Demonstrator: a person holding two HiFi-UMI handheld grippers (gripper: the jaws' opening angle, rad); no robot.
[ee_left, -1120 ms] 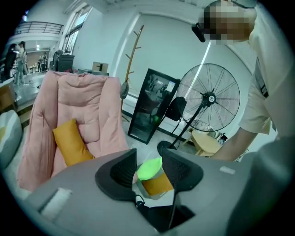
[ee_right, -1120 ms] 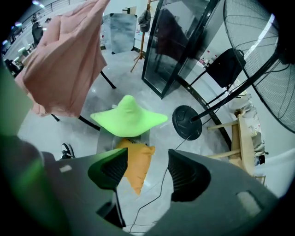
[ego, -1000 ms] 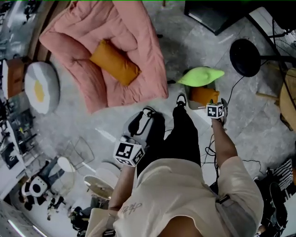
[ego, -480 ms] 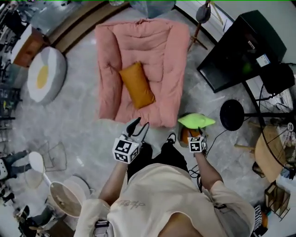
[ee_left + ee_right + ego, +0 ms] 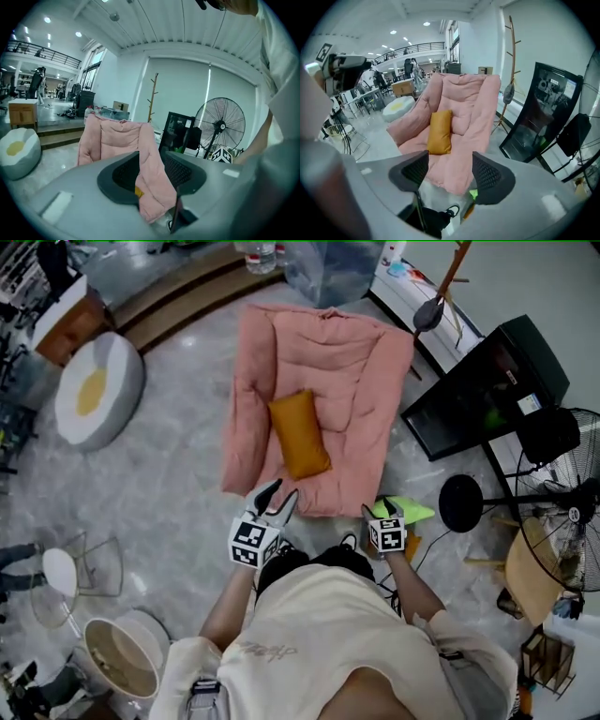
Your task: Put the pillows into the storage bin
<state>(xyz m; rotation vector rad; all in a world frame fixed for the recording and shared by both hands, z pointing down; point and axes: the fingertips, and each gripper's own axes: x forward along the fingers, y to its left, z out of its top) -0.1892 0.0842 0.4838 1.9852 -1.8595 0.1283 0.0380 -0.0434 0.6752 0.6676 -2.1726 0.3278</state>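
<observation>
An orange pillow (image 5: 300, 432) lies on the seat of a pink padded floor chair (image 5: 319, 381). My left gripper (image 5: 277, 499) hangs open just short of the chair's front edge, with the chair (image 5: 117, 138) seen through its jaws. My right gripper (image 5: 382, 518) is open beside it; its jaws have just been opening and hold nothing. In the right gripper view the gripper (image 5: 450, 171) looks at the orange pillow (image 5: 440, 131) on the chair (image 5: 464, 103). A bright green soft thing (image 5: 410, 510) lies over something orange on the floor, right beside my right gripper.
A white and yellow egg-shaped cushion (image 5: 94, 390) sits at the left. A black cabinet (image 5: 487, 381), a black round stand base (image 5: 461, 503) and a floor fan (image 5: 562, 521) are at the right. A wire chair (image 5: 89, 563) and a round basket (image 5: 122, 657) stand at the lower left.
The view has swung round to face the pink chair. Both grippers have come up in front of the person toward the chair's front edge, the right one away from above the green thing.
</observation>
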